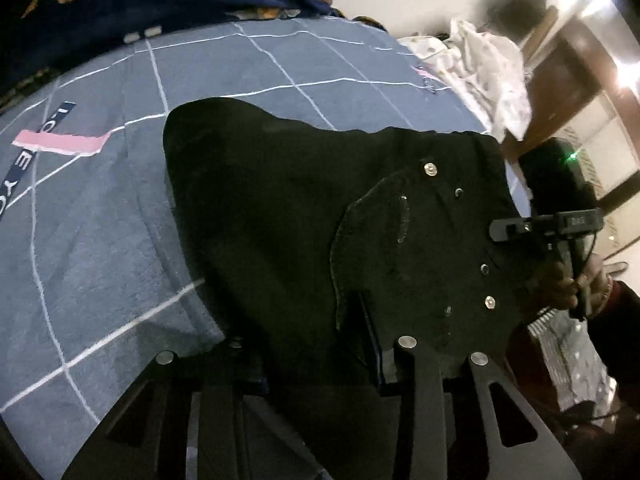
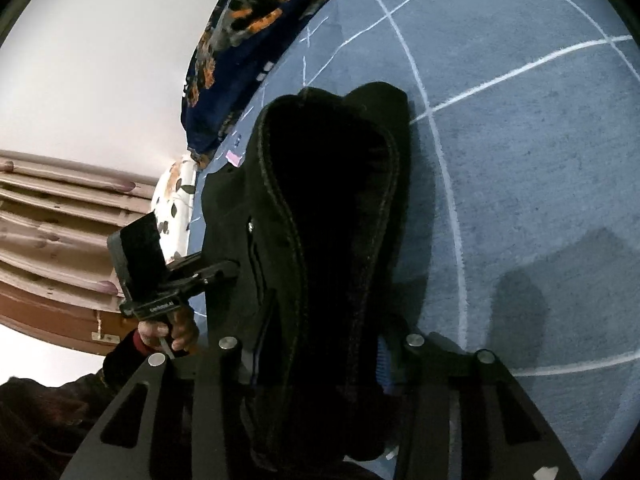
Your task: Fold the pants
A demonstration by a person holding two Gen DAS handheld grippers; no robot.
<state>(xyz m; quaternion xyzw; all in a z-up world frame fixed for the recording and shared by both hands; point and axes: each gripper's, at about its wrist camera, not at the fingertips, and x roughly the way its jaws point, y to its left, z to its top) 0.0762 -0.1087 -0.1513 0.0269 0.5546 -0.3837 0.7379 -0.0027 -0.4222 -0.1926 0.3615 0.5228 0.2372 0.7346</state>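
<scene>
Blue grid-lined bedsheet (image 1: 100, 240) carries the black pants (image 1: 280, 208), their waist end lifted off it. Left claw (image 1: 316, 360) is clenched on the dark cloth at its tips; right claw (image 2: 316, 348) likewise grips the bunched waistband between its fingers

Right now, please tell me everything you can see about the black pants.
The black pants are thick, denim-like cloth with visible seam stitching, metal rivets and a button near the waist. They lie bunched and partly lifted on the blue grid-patterned bedsheet. Both tongs grip the cloth: the left tongs and the right tongs each have fabric pinched between their fingers.
</scene>
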